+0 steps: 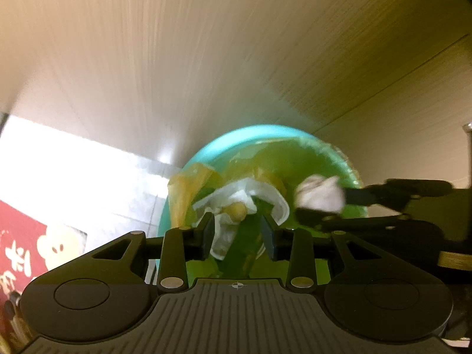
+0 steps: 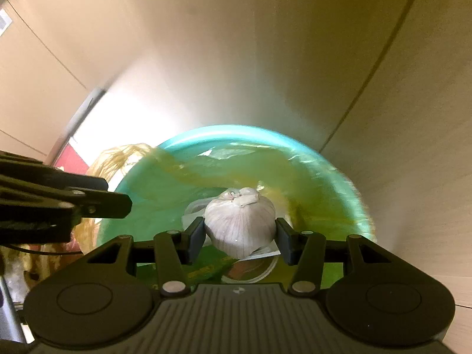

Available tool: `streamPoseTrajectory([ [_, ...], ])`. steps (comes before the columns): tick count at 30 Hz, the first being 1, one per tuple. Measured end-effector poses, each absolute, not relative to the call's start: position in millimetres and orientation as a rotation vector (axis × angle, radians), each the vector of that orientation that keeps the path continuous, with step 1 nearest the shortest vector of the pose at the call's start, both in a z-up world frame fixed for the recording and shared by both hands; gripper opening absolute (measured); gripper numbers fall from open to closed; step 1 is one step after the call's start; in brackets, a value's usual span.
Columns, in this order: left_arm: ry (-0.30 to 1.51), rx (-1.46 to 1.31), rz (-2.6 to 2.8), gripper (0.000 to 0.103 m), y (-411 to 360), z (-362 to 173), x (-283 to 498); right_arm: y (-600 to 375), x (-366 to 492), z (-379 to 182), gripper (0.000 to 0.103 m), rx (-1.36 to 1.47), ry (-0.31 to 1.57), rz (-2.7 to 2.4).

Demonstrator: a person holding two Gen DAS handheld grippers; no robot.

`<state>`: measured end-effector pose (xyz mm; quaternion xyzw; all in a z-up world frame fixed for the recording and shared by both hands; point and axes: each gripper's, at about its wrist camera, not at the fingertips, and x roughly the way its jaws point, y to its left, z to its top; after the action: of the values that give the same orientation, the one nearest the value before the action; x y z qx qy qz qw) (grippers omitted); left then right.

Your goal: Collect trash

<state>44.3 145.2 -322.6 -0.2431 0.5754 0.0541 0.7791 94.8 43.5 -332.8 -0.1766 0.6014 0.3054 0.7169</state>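
A teal round trash bin [image 1: 206, 147] with a yellowish plastic liner [image 1: 183, 194] stands below both grippers; it also shows in the right wrist view [image 2: 224, 132]. My right gripper [image 2: 240, 233] is shut on a white garlic bulb [image 2: 240, 224] and holds it over the bin's opening. From the left wrist view the same bulb [image 1: 320, 194] hangs at the right, over the rim. My left gripper [image 1: 237, 233] is open over the bin, with crumpled white paper [image 1: 244, 194] lying in the bin between and beyond its fingers.
Light wood-grain panels [image 1: 206, 44] rise behind the bin. A red sign with white characters [image 1: 17, 236] is at the lower left. Inside the bin lies a round clear lid [image 2: 253, 268]. The left gripper's arm [image 2: 59, 200] reaches in from the left.
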Motion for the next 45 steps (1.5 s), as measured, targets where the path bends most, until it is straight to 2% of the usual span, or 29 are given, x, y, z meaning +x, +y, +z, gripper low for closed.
streamPoseTrajectory([
  [9, 1.222, -0.546, 0.096, 0.038, 148, -303, 42, 35, 98, -320, 0.051, -0.332, 1.357, 0.66],
  [15, 1.132, -0.525, 0.046, 0.038, 150, -248, 32, -1, 79, -264, 0.051, -0.329, 1.261, 0.641],
  [23, 0.809, -0.434, -0.057, 0.038, 139, -110, 35, -55, 51, -114, 0.051, -0.217, 0.893, 0.57],
  [25, 0.726, -0.393, -0.087, 0.038, 127, -76, 37, -68, 42, -74, 0.054, -0.207, 0.753, 0.522],
  [28, 0.639, -0.46, -0.203, 0.039, 112, -49, 40, -78, 24, -33, 0.066, -0.26, 0.518, 0.401],
  [29, 0.659, -0.503, -0.221, 0.038, 107, -47, 44, -77, 15, -27, 0.071, -0.327, 0.411, 0.329],
  [31, 0.63, -0.39, -0.187, 0.038, 85, -36, 44, -79, 7, -18, 0.073, -0.385, 0.304, 0.279],
  [34, 0.528, -0.254, -0.164, 0.04, 73, -27, 46, -97, 17, -20, 0.073, -0.305, 0.313, 0.363],
  [38, 0.448, -0.271, -0.006, 0.038, 105, -8, 36, -127, 47, -30, 0.073, -0.252, 0.351, 0.246],
  [45, 0.304, -0.324, 0.02, 0.038, 120, 46, 41, -166, 74, 3, 0.074, -0.128, 0.276, 0.094],
])
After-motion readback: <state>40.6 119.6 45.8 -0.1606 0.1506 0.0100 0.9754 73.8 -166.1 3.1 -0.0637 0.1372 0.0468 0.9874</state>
